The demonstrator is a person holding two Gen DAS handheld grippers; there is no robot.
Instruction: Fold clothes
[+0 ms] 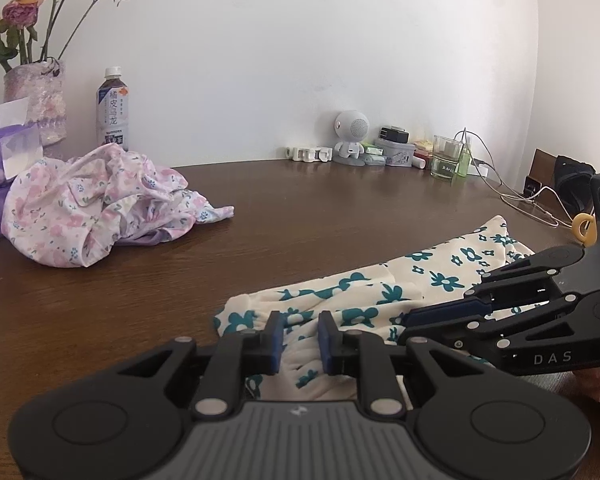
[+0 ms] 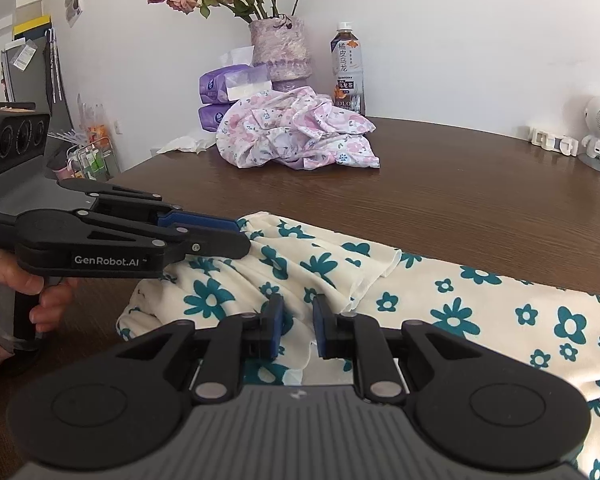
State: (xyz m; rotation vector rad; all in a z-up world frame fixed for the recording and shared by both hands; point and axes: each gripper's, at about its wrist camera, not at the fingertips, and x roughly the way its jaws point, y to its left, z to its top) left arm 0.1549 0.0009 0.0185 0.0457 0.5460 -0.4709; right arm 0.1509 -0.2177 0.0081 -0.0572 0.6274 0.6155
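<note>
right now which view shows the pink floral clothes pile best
The right wrist view: the pink floral pile sits near centre, whole and unblocked. The left wrist view shows it off to the left edge, more stretched by the fisheye.

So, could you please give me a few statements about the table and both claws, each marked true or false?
1. The cream garment with teal flowers lies spread on the brown table. True.
2. The pink floral garment is folded in a neat square. False: it sits in a crumpled heap.
3. The left claw has its jaws apart above the cream cloth. True.
4. The right claw is clamped shut on the bottle. False: its jaws are open over the cream cloth, and the bottle stands far off by the wall.
5. The vase holds fresh green leaves only. False: it holds dried pink roses.
</note>
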